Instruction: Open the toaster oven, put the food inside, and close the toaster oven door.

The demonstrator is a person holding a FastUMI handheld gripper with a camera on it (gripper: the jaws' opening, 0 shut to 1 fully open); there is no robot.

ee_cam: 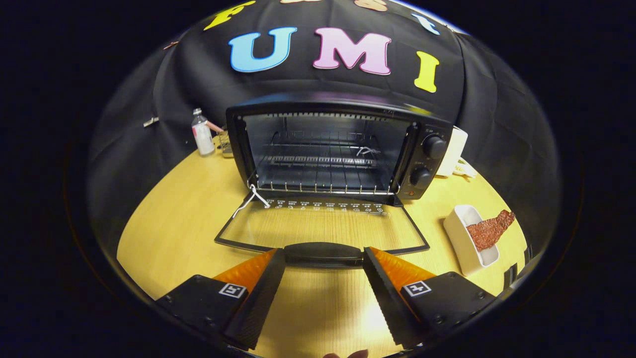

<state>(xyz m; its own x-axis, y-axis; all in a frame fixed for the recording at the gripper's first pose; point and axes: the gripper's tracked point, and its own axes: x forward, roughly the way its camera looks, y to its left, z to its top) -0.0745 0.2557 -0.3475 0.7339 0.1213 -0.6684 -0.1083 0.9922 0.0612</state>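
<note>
A black toaster oven [338,149] stands on the wooden table straight ahead, its glass door [318,228] folded down flat toward me. Inside it, a wire rack [320,179] lies bare. The door's black handle [323,252] sits right at my fingertips, between them. My gripper [324,256] is open, its orange-and-black fingers [263,283] spread to either side of the handle without pressing on it. To the right of the door, a white rectangular dish [464,243] holds a brown slab of food [489,229] that sticks out over its rim.
A small plastic bottle [201,133] stands at the back left beside the oven, with a small metal object behind it. A white appliance [454,151] sits behind the oven's right side. Two knobs [433,146] are on the oven's right panel. A string hangs at the door's left hinge.
</note>
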